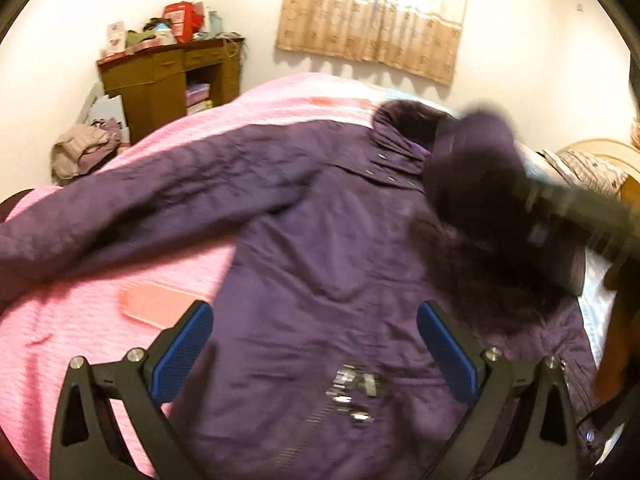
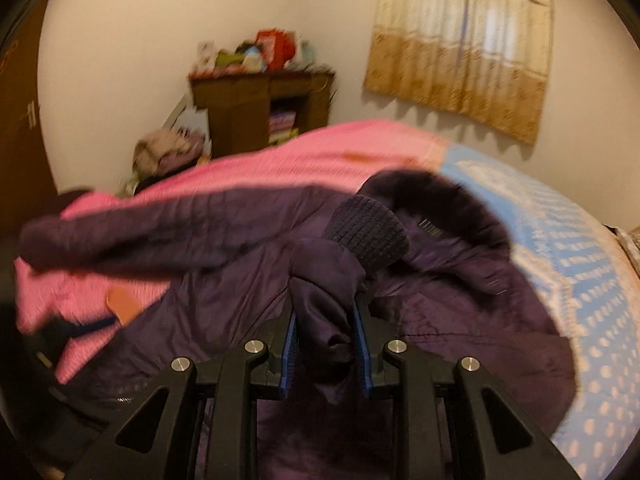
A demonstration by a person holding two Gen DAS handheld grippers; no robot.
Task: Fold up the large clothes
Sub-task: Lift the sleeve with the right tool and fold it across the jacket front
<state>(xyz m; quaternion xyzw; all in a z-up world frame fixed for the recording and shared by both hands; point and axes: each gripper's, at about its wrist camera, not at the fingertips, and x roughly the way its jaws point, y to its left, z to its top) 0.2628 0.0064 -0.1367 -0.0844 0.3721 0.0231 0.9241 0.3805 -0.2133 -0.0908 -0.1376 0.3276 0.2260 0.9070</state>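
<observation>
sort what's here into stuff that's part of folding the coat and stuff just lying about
Part of the job:
purple coat
its sleeve, clamped in the right gripper
left gripper, open above the coat
pink bedspread under it

Lying about:
wooden desk
clothes pile
curtain

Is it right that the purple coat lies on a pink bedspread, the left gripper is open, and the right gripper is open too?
Not quite: the right gripper is shut on the coat's sleeve, as the right wrist view shows. The rest holds: the coat lies on the pink bedspread and the left gripper is open.
</observation>
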